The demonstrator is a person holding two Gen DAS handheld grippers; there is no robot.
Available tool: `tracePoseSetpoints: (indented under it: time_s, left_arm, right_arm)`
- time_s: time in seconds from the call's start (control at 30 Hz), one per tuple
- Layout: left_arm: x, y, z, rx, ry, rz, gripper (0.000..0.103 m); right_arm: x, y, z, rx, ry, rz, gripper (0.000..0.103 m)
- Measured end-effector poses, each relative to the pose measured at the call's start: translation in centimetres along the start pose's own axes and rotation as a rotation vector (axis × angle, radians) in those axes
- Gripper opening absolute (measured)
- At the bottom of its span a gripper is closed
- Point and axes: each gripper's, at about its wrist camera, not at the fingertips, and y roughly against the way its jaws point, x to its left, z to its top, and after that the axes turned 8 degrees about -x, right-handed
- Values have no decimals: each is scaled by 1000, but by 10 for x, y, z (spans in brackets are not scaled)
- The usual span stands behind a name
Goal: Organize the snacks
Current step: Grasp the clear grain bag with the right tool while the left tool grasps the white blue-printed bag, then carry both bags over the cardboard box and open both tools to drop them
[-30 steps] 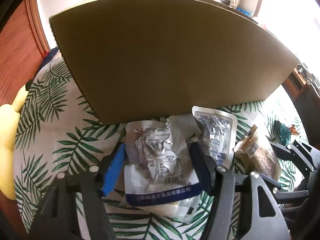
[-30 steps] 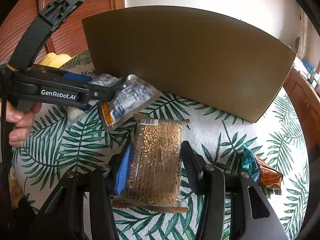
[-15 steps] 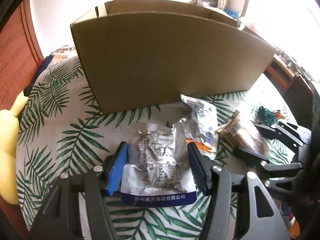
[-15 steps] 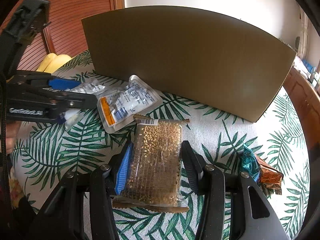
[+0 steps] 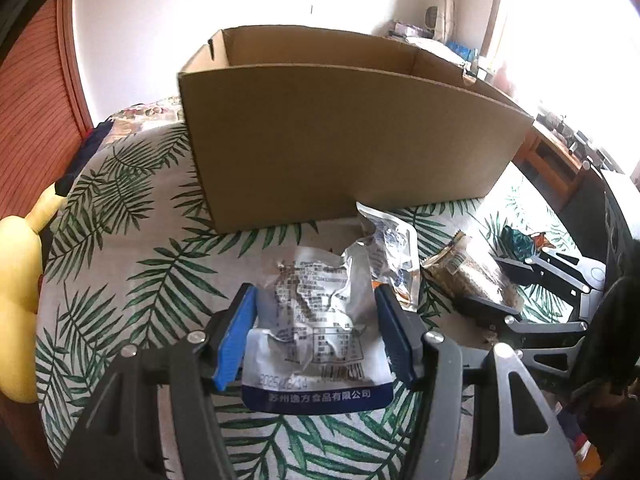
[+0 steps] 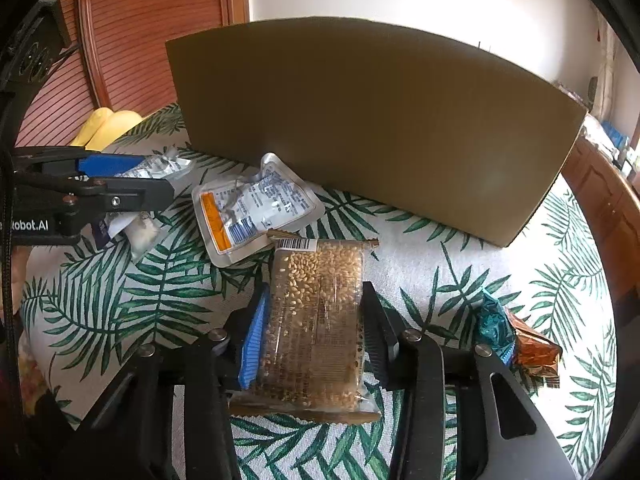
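Between the closing right claw (image 6: 312, 324), the grain bar packet (image 6: 316, 320) lies lengthwise, barcode end toward the cardboard box (image 6: 372, 128).

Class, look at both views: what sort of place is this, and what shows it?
Probably a room in a home: a leaf-print cloth covers the surface, a wooden slatted panel stands behind, and a cluttered wooden shelf sits by a bright window.

The cardboard box (image 6: 372, 128) hides its own inside.
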Motion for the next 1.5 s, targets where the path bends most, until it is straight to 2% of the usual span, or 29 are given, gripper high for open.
tracePoseSetpoints:
  time_s: [0.4,0.63,0.9,1.2,1.5]
  left_arm:
    - [1,26,13,-68,18,-29,59]
    - [-12,45,31,-119,-9,-47,59]
    - [-24,60,68,-183,-40,-55,59]
    - [-34,58,98,-225,-67,-46,59]
    - [-29,40,128,-241,-46,-42,59]
  right_arm:
    - [-12,43,9,-102,-34,7,43]
    - [-27,72,32,-175,-49,-5,43]
    - [-38,90,64,-225,-32,-25,43]
    - [-38,88,81,-221,-8,-27,43]
    - [-55,75,107,-206,-41,-45,43]
